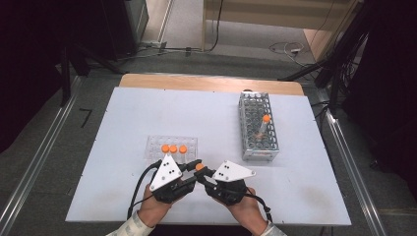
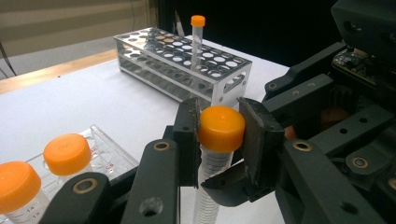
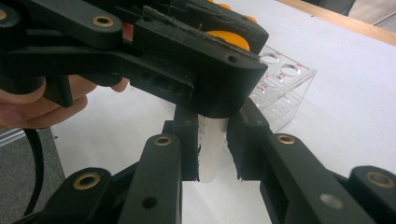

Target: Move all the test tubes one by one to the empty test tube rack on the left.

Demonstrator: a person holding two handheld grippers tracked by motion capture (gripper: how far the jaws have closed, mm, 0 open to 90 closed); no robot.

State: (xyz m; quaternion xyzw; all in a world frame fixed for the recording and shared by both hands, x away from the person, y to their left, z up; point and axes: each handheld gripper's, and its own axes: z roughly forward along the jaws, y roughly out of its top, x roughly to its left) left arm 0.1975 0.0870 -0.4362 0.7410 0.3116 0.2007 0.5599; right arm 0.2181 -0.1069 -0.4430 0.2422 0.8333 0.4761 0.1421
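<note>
A clear tube with an orange cap stands upright between both grippers near the table's front edge. My left gripper is shut on the orange cap, one pad on each side. My right gripper is shut on the clear tube body lower down. In the high view the left gripper and right gripper meet tip to tip at the tube. The left gripper's jaws cross over the right gripper view and hide the tube's upper part.
A clear plastic rack with three orange-capped tubes sits just beyond the left gripper. A metal rack with one tilted orange-capped tube stands at the back right. Table edges lie close behind both hands.
</note>
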